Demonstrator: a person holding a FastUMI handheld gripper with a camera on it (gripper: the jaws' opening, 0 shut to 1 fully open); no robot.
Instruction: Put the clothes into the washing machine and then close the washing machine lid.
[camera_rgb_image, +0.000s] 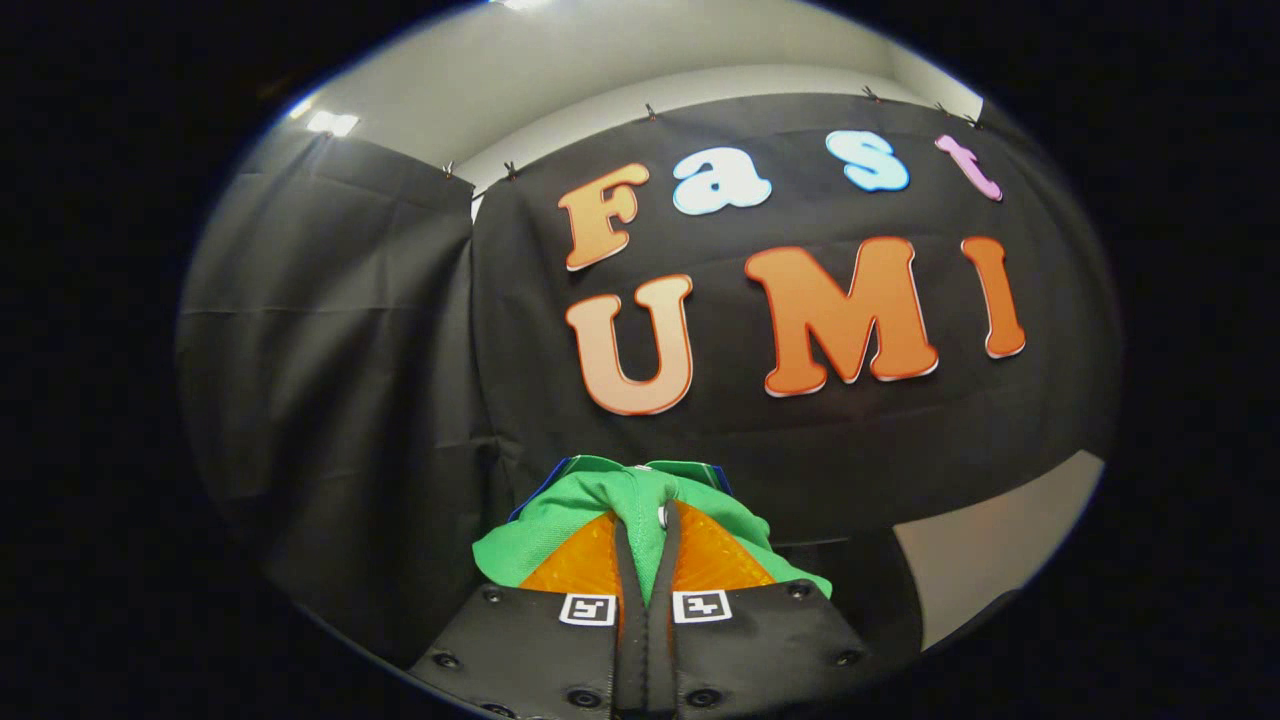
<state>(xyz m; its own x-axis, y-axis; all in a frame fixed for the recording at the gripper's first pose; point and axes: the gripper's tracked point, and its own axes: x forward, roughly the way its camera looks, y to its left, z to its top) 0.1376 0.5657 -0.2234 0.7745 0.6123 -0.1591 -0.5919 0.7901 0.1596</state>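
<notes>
The gripper (645, 520) has its fingers nearly together, clamped on a fold of green cloth (600, 500) draped over them. Small square markers (587, 608) sit on the gripper body; no readable writing on them.

Green garment (640, 500), blue trim at its far edge, pinched in gripper (648, 530); black cloth wall (350, 350), plain.

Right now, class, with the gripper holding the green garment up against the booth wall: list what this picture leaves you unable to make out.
1. Green garment: its lower part hangs behind the gripper and its fingers, which are closed on a fold, so its type and full shape cannot be told.
2. Blue edge behind the green cloth: too little shows to tell whether it is the same garment.
</notes>
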